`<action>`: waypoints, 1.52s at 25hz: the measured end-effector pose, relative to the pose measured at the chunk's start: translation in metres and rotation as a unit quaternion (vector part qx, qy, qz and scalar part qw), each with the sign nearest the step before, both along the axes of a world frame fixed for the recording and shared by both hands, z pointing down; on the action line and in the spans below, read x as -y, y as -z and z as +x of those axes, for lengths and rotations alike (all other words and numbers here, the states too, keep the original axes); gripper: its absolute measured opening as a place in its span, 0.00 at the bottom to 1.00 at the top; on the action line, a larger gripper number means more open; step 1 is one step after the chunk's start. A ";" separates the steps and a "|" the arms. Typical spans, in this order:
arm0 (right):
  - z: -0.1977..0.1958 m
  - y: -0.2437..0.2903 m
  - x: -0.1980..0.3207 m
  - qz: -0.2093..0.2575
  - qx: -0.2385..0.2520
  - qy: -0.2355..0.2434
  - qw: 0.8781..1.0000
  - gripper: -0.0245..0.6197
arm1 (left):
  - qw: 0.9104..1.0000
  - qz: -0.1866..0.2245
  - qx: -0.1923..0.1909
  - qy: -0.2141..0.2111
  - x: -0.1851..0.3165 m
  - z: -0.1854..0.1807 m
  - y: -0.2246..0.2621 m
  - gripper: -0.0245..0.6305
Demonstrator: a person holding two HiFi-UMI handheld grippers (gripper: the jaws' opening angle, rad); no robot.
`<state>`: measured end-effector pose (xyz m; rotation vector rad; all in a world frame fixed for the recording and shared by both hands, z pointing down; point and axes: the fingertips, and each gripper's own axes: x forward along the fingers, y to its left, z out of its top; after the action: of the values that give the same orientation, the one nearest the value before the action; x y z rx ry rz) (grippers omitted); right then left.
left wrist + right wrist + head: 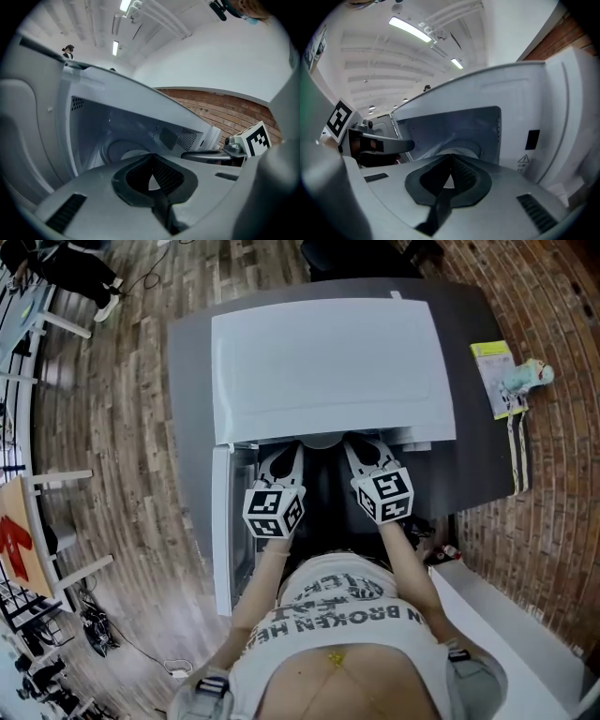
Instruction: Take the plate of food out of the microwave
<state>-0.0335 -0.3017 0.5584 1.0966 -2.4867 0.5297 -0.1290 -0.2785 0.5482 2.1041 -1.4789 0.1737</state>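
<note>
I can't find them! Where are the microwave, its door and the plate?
microwave (328, 362), head view, its flat white top.
door (222, 540), head view, the open door's upper edge.
plate (459, 150), right gripper view, its rim inside the microwave.

Wood-plank floor (141, 409), brick wall (553, 474)

So both forearms are stretched out front, close and parallel. Left tool (281, 457) and right tool (367, 452) sit side by side, tipped slightly down, jaws pressed together on each, gripping nothing.
</note>
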 end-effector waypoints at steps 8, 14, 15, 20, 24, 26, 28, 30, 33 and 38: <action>0.000 -0.035 0.009 -0.034 -0.022 0.002 0.999 0.05 | 0.999 -0.042 -0.003 0.013 0.008 -0.010 -0.035 0.05; 0.003 -0.053 0.014 -0.058 -0.026 -0.008 0.998 0.05 | 0.997 -0.069 -0.017 0.019 0.012 -0.014 -0.057 0.05; 0.004 -0.056 0.015 -0.062 -0.026 -0.012 0.998 0.05 | 0.997 -0.074 -0.024 0.021 0.012 -0.014 -0.061 0.05; 0.014 -0.066 0.022 -0.084 -0.017 -0.063 0.994 0.05 | 0.991 -0.095 -0.078 0.044 0.015 -0.020 -0.074 0.05; 0.016 -0.069 0.021 -0.096 -0.005 -0.078 0.992 0.05 | 0.987 -0.105 -0.108 0.062 0.016 -0.024 -0.080 0.11; 0.014 -0.073 0.020 -0.107 0.005 -0.082 0.991 0.13 | 0.985 -0.110 -0.115 0.071 0.018 -0.025 -0.083 0.18; 0.012 -0.077 0.020 -0.118 0.011 -0.089 0.989 0.24 | 0.983 -0.117 -0.123 0.077 0.020 -0.026 -0.087 0.21; 0.011 -0.082 0.021 -0.129 0.019 -0.097 0.987 0.27 | 0.981 -0.122 -0.128 0.077 0.021 -0.026 -0.091 0.22; 0.012 -0.088 0.022 -0.148 0.033 -0.106 0.983 0.28 | 0.981 -0.125 -0.126 0.076 0.024 -0.026 -0.095 0.22; 0.010 -0.090 0.023 -0.165 0.057 -0.110 0.979 0.27 | 0.977 -0.130 -0.151 0.079 0.028 -0.026 -0.099 0.22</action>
<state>-0.0239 -0.3247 0.6481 1.2384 -2.2688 1.0542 -0.1547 -0.3061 0.6470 1.7126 -1.3511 -0.0146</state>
